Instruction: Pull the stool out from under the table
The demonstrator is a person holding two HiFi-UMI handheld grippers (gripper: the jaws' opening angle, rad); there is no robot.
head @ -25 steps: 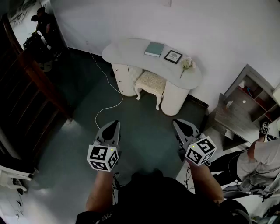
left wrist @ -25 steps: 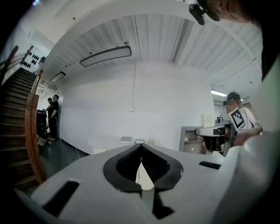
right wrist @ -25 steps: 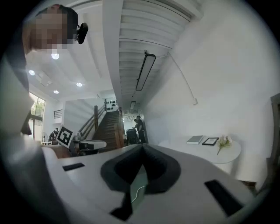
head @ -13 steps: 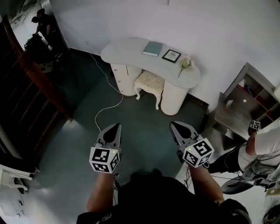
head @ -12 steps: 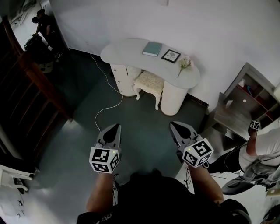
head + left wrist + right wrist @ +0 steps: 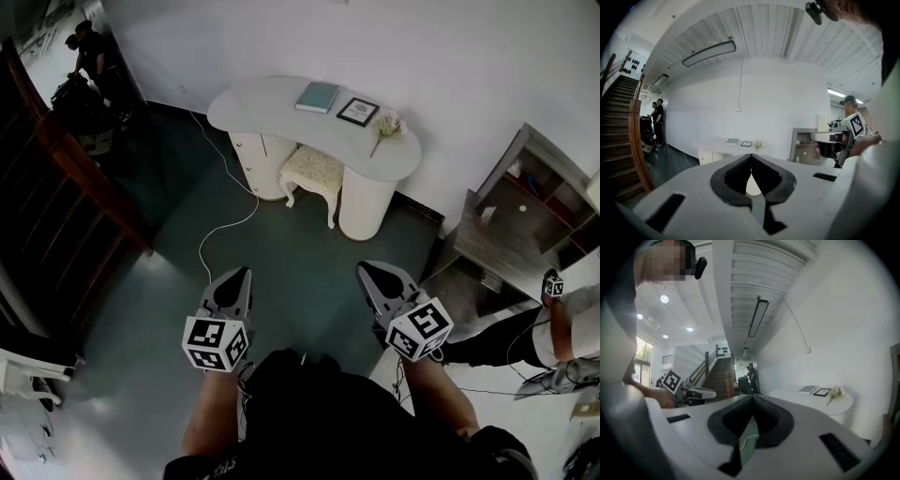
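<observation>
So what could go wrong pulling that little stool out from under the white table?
The white cable lies looped in front of the stool; feet or a stool leg could catch it. The stool sits tucked between the pedestals of the table, so a crooked pull might knock the table and shake the flowers and picture frame. The left hand-held gripper and right hand-held gripper are both shut and must open first.

one table (image 6: 258,105), one stool (image 6: 311,169), one book (image 6: 318,97), two tools (image 6: 246,272) (image 6: 362,268).
</observation>
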